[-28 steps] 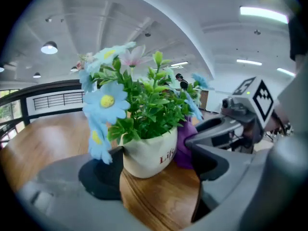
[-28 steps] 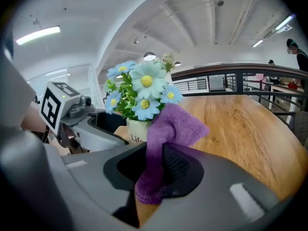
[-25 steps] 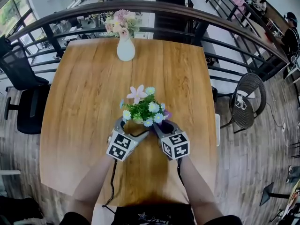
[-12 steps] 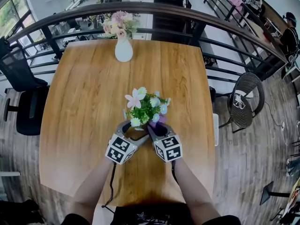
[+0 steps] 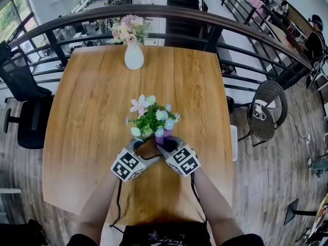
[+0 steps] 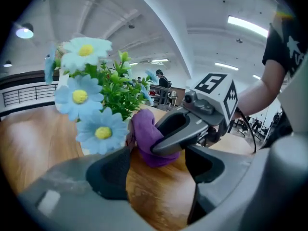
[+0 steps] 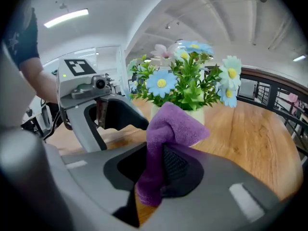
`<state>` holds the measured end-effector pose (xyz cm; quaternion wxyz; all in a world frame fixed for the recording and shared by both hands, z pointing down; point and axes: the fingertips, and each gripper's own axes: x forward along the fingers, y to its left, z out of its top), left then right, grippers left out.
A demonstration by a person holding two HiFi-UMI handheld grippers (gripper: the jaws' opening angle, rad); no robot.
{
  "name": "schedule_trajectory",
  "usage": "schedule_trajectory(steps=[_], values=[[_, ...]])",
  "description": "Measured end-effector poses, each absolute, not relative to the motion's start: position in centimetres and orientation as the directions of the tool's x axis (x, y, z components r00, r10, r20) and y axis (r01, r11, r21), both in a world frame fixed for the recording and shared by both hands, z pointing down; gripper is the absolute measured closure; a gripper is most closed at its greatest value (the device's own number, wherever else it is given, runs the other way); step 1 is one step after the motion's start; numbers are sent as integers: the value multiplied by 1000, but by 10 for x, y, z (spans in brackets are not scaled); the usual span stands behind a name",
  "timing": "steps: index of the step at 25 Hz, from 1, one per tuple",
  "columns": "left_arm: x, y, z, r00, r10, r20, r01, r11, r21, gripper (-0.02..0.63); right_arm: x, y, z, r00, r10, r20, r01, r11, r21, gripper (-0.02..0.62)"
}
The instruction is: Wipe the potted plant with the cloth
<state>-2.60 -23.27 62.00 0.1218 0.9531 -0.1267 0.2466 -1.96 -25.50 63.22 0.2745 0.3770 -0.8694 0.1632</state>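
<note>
Our right gripper (image 7: 159, 166) is clenched on the purple cloth (image 7: 174, 124), whose bunched top looks to touch the pale pot (image 7: 199, 113) of the plant (image 5: 151, 119), near the front middle of the table (image 5: 92, 101). Our left gripper (image 6: 156, 170) is spread, with only wood between its jaws, just beside the pot. We judge light strokes round the pot wall best, with the left jaws steadying it against tipping. No writing is readable; the marker cubes (image 5: 185, 160) show only square patterns.
</note>
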Motion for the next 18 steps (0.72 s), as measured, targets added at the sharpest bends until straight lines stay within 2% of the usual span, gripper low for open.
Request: schedule_trajectory(steps=[9, 18], values=[[-73, -241, 603, 833, -299, 466, -417, -892, 174, 232, -15, -250, 624, -549, -590, 593, -771, 631, -86, 514], [-107, -215, 552, 823, -439, 360, -521, -837, 168, 232, -8, -226, 583, -556, -622, 552, -774, 629, -71, 514]])
